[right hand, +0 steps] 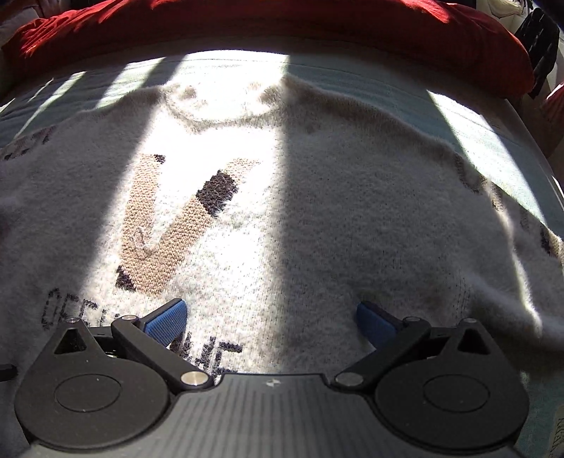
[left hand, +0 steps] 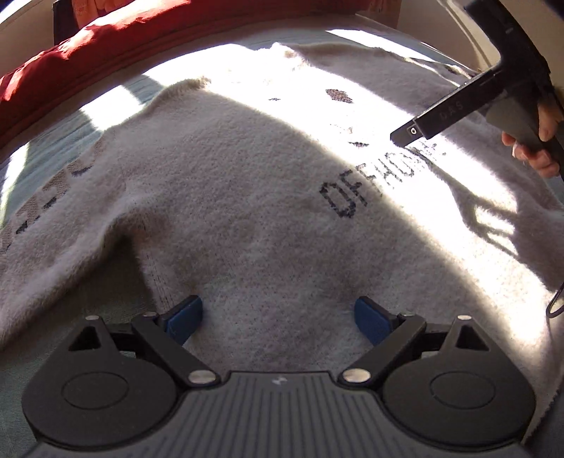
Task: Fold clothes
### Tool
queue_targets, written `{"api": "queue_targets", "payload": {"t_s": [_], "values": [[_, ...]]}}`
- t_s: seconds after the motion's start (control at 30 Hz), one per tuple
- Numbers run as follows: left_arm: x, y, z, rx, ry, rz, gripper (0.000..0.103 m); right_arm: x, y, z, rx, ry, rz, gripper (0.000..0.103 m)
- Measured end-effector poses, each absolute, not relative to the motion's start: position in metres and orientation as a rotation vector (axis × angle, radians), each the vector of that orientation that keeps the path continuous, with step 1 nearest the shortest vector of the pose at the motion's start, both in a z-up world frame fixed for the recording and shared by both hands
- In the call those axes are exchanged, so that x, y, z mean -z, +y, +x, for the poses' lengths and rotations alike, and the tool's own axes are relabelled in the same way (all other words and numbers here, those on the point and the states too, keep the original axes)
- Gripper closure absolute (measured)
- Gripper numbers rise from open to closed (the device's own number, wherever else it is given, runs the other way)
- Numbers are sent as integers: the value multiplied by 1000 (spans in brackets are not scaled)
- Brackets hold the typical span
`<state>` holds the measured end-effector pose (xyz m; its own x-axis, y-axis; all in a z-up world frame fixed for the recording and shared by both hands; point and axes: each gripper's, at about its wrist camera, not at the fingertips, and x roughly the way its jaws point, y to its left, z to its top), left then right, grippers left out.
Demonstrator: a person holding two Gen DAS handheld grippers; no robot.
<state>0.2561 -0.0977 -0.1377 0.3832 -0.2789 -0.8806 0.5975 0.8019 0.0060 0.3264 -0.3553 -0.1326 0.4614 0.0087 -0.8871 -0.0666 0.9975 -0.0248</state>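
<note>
Fuzzy cream knitted sweater (right hand: 317,218) lies flat on the pale blue sheet (right hand: 352,75), red blanket (right hand: 246,21) beyond. Left gripper (left hand: 278,319) and right gripper (right hand: 271,322) hover, jaws wide, empty. Lettering half-hidden in glare.

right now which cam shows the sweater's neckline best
The right wrist view: the sweater lies flat and its round neckline sits whole in sunlight near the top. The left wrist view shows the same sweater from one side, mostly body and a sleeve, with no neckline clearly visible.
</note>
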Motion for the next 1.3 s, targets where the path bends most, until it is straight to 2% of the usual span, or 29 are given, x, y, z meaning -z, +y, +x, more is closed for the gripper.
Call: {"api": "queue_targets", "payload": {"t_s": [0.43, 0.63, 0.77, 1.0, 1.3], "values": [[116, -93, 201, 612, 1137, 381, 10, 125, -354, 264, -41, 1270, -123, 0], [112, -111, 226, 524, 1081, 281, 10, 108, -350, 272, -53, 1170, -119, 0], [136, -125, 233, 385, 1175, 230, 9, 132, -349, 280, -71, 1219, -92, 0], [144, -128, 233, 261, 1210, 152, 1, 137, -354, 270, -80, 1169, -71, 0], [144, -125, 245, 280, 1278, 131, 1, 138, -349, 264, -60, 1129, -91, 0]]}}
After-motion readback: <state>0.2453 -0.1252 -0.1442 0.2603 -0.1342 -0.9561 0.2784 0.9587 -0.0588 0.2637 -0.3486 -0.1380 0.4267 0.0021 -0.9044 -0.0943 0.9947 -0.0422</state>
